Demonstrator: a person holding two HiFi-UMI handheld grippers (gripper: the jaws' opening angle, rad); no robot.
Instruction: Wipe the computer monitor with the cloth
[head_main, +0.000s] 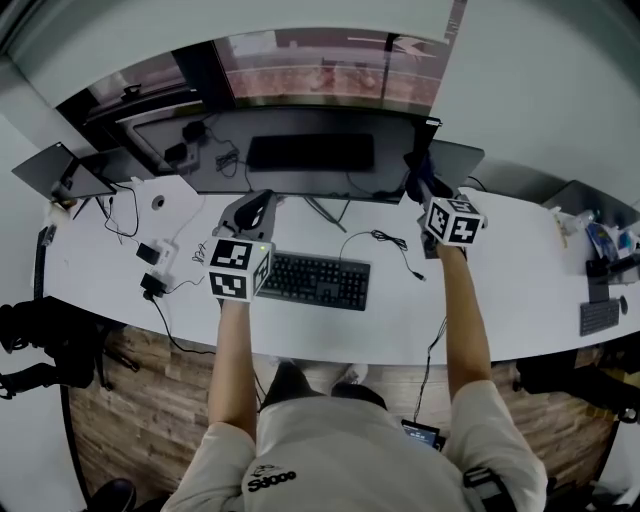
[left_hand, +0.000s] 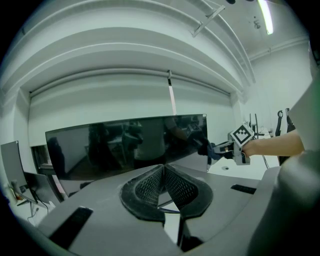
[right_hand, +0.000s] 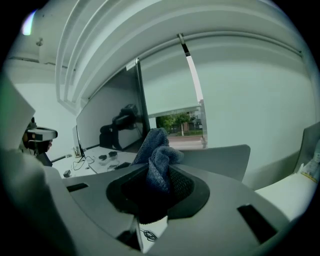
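Now R gripper (head_main: 420, 182) pinches cloth (right_hand: 159, 152) at monitor's (left_hand: 125, 145) right edge. L gripper (left_hand: 163, 170), jaws together and empty, hangs near-left. Best press cloth flat on the screen, sweep leftward w/ light, even pressure.

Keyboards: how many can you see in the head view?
2. One keyboard lies at the middle of the desk, before the monitor; a second keyboard sits far right. Others may be hidden.
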